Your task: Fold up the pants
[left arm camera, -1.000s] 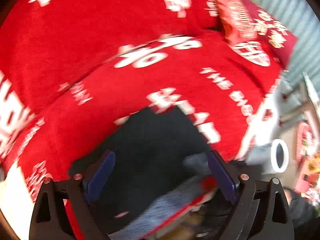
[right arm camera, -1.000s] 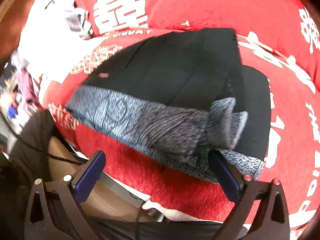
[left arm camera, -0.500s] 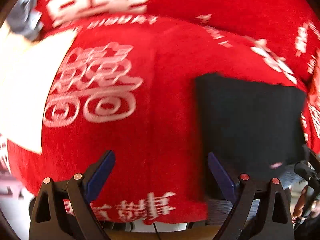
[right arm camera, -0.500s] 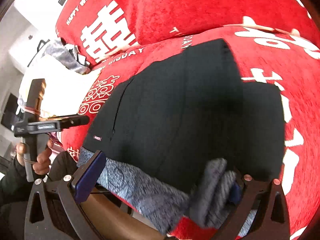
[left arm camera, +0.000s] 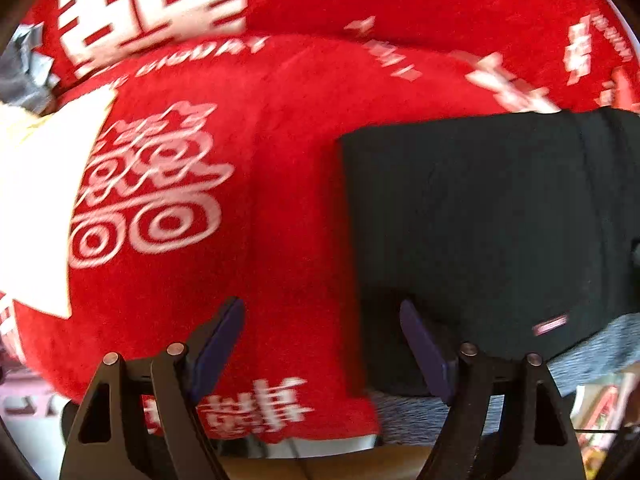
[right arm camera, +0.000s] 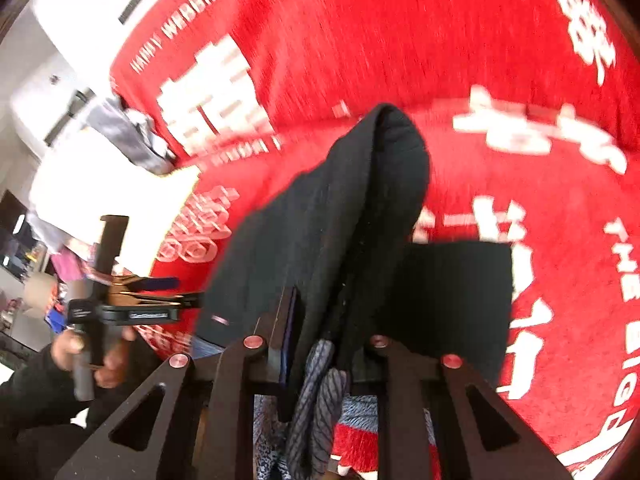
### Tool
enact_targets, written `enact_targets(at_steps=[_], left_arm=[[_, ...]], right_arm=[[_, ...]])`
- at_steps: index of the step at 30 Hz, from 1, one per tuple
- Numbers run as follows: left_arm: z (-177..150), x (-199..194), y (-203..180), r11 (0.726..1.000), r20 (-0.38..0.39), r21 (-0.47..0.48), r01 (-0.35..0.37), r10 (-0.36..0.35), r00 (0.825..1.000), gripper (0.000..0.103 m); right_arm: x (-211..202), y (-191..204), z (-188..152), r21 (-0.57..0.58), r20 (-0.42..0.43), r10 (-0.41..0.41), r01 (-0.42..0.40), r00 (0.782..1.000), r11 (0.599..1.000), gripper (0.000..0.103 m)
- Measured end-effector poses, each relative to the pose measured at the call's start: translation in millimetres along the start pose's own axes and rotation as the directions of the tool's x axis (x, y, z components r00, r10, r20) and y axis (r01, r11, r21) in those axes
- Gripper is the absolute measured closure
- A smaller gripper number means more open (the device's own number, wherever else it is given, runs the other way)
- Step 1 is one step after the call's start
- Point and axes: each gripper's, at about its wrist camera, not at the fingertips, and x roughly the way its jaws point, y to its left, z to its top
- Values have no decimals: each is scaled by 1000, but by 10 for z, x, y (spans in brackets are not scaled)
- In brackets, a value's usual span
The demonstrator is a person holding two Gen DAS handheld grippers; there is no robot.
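Left wrist: black pants (left arm camera: 480, 232) right of closing left tongs (left arm camera: 322, 344), near left corner between pads, ungripped; right tongs (right arm camera: 320, 320) closing, clamped on waistband.

Blanket lettering, right wrist view: the red blanket (right arm camera: 460, 40) carries white "WEDDING" upside down near the top left, and "THE BIGDAY" running down its right edge.
Blanket lettering, left wrist view: "BIGDAY", blurred.
Pants tag: the small label (left arm camera: 552, 323) on the pants (left arm camera: 480, 220) is unreadable.
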Motion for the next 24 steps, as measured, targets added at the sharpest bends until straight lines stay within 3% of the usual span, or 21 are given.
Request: enact_targets(at_steps=[2, 4, 6, 8, 11, 13, 14, 15, 17, 19, 21, 24], left_arm=[[33, -38, -155, 999, 10, 26, 29, -30, 1000, 22], [80, 109, -275, 996, -61, 14, 84, -83, 995, 22], [97, 326, -354, 987, -149, -17, 161, -161, 976, 18], [89, 545, -339, 964, -227, -110, 241, -260, 938, 7], [68, 639, -272, 931, -245, -209, 300, -347, 905, 6], [75, 656, -275, 924, -245, -214, 316, -364, 899, 6], [84, 655, -295, 924, -242, -209, 321, -366, 899, 6], [99, 671, -307, 923, -240, -206, 324, -368, 898, 6], [100, 657, -375, 921, -244, -203, 333, -377, 894, 6], [132, 655, -438, 934, -251, -183, 306, -345, 904, 6], [154, 624, -511, 945, -254, -158, 287, -320, 913, 6], [191, 517, -623, 946, -248, -136, 293, -319, 915, 6]], right_arm=[[-88, -19, -41, -7, 16, -14, 14, 1000, 1000, 83], [5, -200, -132, 37, -19, -46, 46, 999, 998, 83], [207, -449, -265, 100, -96, -74, 84, 993, 991, 83], [396, -668, -411, 155, -167, -75, 101, 983, 983, 82], [385, -832, -472, 244, -112, 17, 11, 994, 970, 74], [370, -872, -452, 280, -95, 60, -31, 994, 959, 52], [383, -868, -441, 278, -83, 84, -57, 993, 959, 31], [405, -851, -438, 271, -76, 95, -72, 993, 960, 22], [503, -802, -410, 270, -78, 139, -113, 987, 956, 21], [565, -779, -410, 264, -81, 146, -120, 986, 957, 29], [582, -721, -393, 252, -93, 126, -99, 988, 963, 74], [367, -637, -344, 209, -66, 110, -94, 992, 973, 76]])
